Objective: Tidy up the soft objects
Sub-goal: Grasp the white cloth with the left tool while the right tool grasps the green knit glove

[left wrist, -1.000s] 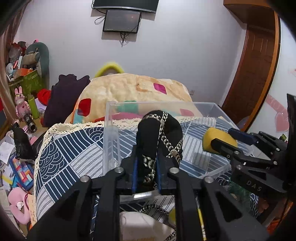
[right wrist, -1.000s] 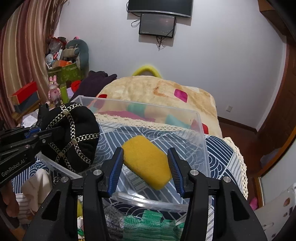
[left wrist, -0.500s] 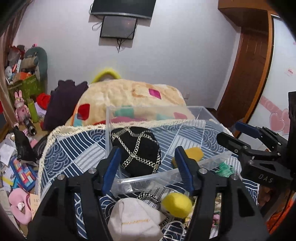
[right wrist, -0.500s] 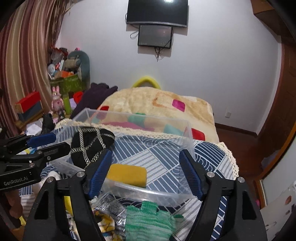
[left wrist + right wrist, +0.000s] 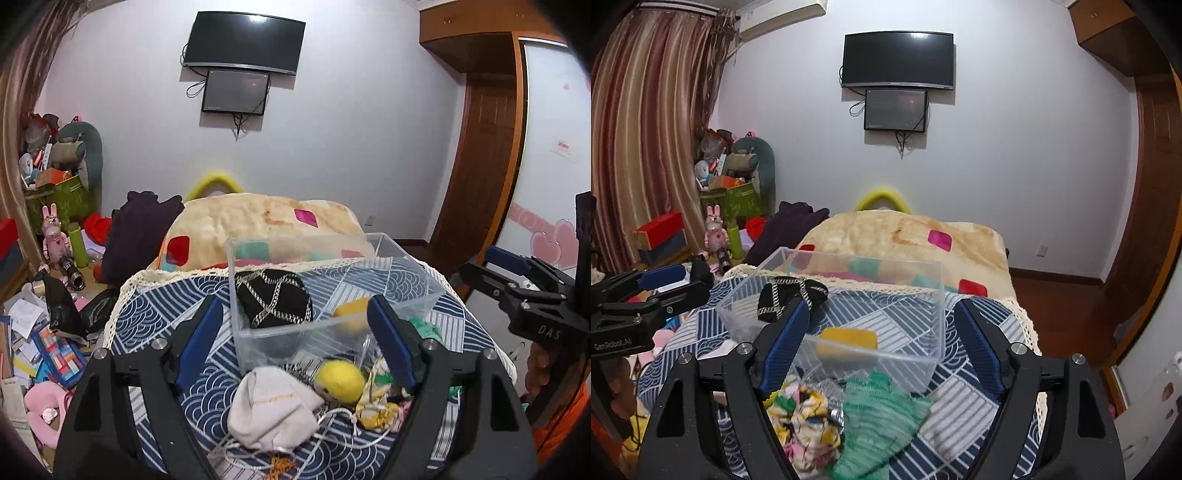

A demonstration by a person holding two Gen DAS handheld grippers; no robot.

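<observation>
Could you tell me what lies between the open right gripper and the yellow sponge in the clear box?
In the right wrist view, the clear box's near wall stands between the right gripper and the yellow sponge.

Partly hidden behind the near wall of the clear bin (image 5: 280,343), ahead of the left gripper (image 5: 295,339): a yellow sponge (image 5: 352,314), blurred through plastic. Cut off by the right gripper (image 5: 879,343) frame at bottom edge: green knit cloth (image 5: 882,417) and floral fabric (image 5: 809,417).
</observation>
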